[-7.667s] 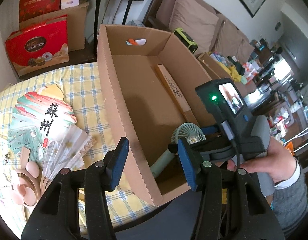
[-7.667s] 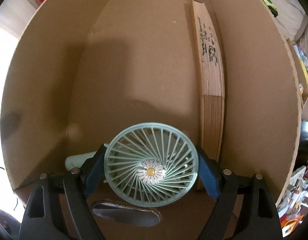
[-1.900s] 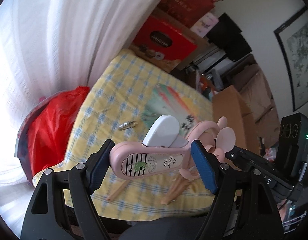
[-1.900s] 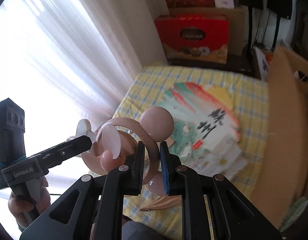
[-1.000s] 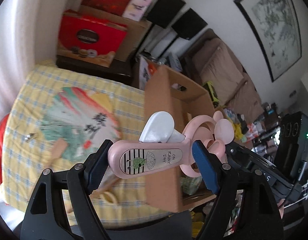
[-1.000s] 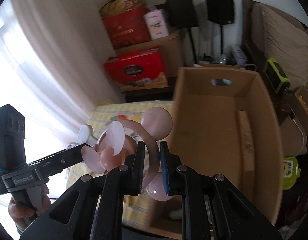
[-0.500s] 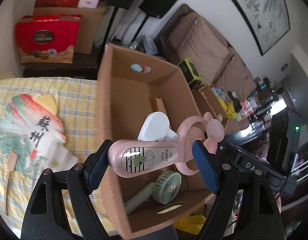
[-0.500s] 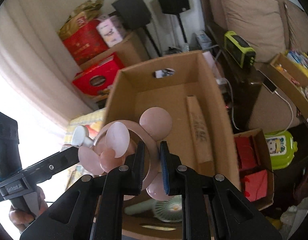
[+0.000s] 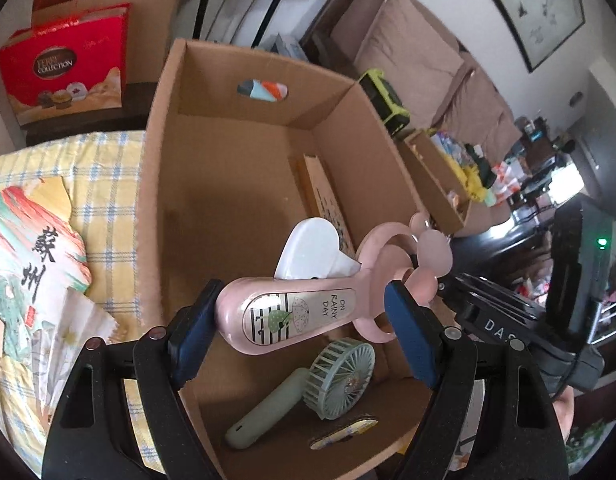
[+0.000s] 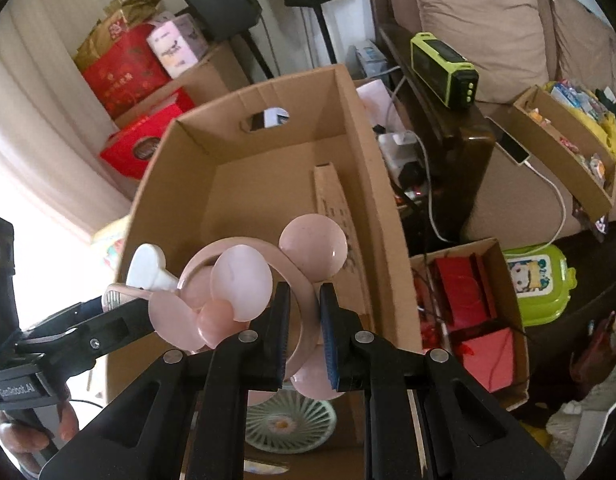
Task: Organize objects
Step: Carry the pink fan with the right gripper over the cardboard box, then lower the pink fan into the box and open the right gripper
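left wrist view has my left gripper (image 9: 302, 326) spread wide across the handle of the pink fan (image 9: 296, 314), pads pressing both ends, holding it over the open cardboard box (image 9: 160, 184); my right gripper (image 10: 302, 330) is pinched narrow on the fan's thin ring guard (image 10: 308, 304); i judge the fan light, hard plastic, smooth enough to slip, its soft-looking blades (image 10: 240, 284) and slim ring the fragile parts, so the stout handle is the safer hold; its label reads "on rainy day"; a green fan (image 9: 308, 388) lies on the box floor below; a red gift box (image 9: 60, 64) shows "collection"; my other gripper's body bears "das", the rest cut off.
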{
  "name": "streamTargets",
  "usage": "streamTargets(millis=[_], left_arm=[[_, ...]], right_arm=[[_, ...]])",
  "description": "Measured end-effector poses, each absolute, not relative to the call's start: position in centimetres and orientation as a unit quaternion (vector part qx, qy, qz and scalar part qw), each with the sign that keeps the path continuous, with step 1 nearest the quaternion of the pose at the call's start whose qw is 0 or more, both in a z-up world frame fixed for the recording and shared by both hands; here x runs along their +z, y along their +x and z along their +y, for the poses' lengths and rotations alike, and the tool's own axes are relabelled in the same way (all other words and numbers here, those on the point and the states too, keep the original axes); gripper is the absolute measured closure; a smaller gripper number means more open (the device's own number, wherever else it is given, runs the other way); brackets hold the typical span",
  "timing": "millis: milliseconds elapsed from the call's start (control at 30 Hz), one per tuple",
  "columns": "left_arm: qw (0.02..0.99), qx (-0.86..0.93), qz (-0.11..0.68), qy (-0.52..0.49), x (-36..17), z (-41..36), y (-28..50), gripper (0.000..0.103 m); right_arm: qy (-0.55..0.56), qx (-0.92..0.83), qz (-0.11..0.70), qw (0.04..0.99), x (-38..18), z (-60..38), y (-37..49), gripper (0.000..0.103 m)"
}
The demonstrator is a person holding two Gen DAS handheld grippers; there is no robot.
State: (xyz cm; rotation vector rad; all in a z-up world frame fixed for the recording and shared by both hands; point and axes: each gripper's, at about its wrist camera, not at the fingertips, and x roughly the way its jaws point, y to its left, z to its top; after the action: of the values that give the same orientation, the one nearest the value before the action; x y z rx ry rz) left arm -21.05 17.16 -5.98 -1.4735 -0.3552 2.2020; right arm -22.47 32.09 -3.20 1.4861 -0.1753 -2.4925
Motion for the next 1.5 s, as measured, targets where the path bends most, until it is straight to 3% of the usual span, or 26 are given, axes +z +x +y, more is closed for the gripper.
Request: streamTargets(millis=[633, 1033, 1500], left_arm=[[0.216, 0.807, -0.016, -0.549, -7.5, 20.1, -20.6, 0.022], [0.227, 0.798, -0.069, -0.554, -7.0, 18.3, -21.0, 0.02], [0.241, 0.81, -0.08, -0.528, -4.1, 16.9, -20.2, 0.019]], right_arm=[[0.519, -0.85, 0.008, 0.089, -5.5, 30.6, -22.6, 0.091], [0.517, -0.851, 0.023, 0.085, -5.7, 30.2, -22.6, 0.093], [0.522, -0.847, 0.075, 0.066, -6.4, 28.2, -22.6, 0.092]])
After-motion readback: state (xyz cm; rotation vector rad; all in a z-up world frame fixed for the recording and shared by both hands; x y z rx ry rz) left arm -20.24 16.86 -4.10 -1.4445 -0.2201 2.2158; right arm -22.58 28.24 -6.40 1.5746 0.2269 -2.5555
